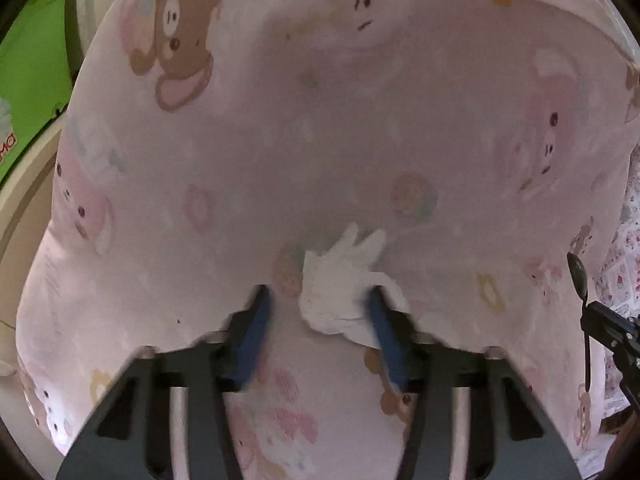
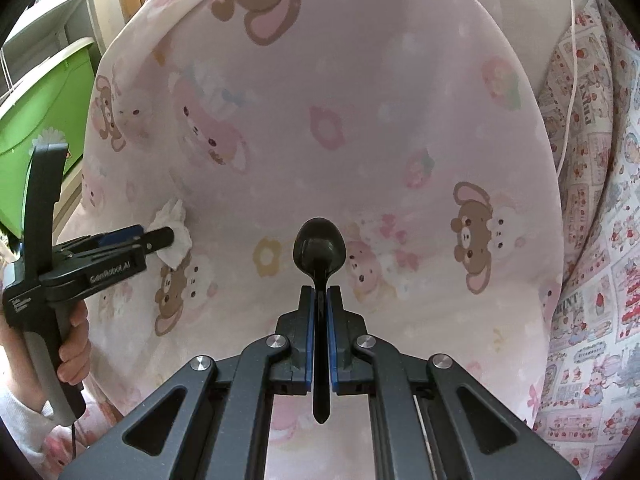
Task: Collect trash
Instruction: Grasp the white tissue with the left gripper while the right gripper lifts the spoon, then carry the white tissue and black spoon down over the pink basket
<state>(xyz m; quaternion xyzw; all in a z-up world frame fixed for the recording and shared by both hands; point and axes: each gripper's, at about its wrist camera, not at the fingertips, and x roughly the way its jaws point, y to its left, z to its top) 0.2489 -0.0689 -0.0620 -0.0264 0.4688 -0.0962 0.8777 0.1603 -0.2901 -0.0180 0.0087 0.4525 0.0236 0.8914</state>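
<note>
A crumpled white tissue [image 1: 340, 280] lies on a pink bear-print sheet [image 1: 320, 140]. My left gripper [image 1: 318, 292] stands around it with the jaws apart: the tissue touches the right finger [image 1: 382, 328], while the left finger [image 1: 256, 328] is clear of it. In the right wrist view the left gripper [image 2: 166, 236] reaches in from the left onto the tissue [image 2: 172, 220]. My right gripper [image 2: 320, 292] is shut on the handle of a black plastic spoon [image 2: 318, 244], bowl forward, above the sheet. That spoon [image 1: 578, 276] also shows at the left view's right edge.
A green plastic box [image 2: 40, 112] stands beyond the sheet's left side. A strawberry-print fabric [image 2: 592, 200] with a thin white cable [image 2: 570, 80] lies on the right. A person's hand [image 2: 74, 348] holds the left gripper's handle.
</note>
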